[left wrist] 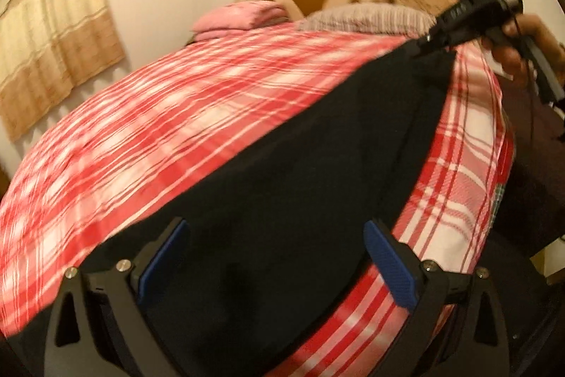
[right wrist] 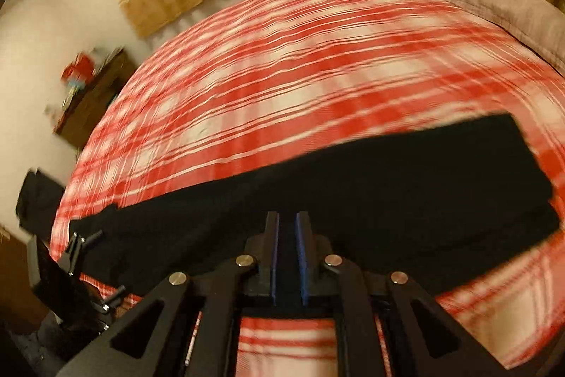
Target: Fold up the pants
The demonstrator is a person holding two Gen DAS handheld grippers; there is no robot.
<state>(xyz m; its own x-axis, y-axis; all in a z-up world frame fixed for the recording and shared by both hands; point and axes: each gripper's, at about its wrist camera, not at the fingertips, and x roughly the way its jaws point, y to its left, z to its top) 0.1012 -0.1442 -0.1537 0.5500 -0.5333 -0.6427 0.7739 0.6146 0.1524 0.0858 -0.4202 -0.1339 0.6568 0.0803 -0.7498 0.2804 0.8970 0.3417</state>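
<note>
**Black pants stretched flat across the plaid bed**

I see the red-and-white plaid bedspread [right wrist: 282, 66] filling both views, soft and blurred. The black pants [left wrist: 300, 200] lie on it as a long, matte band running from 7 to 1 o'clock in my left view. My left gripper [left wrist: 275, 257] hovers low over the cloth, blue ribbed pads spread wide, holding nothing. My right gripper [right wrist: 286, 235] points level along the pants, pads nearly closed with a narrow gap; I cannot tell whether cloth is pinched.

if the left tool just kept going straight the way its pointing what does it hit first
Most likely the black pants: the open left tool points along them, lying on the red plaid bedspread. Farther along is the right tool at the pants' far end; depth is unclear.
</note>
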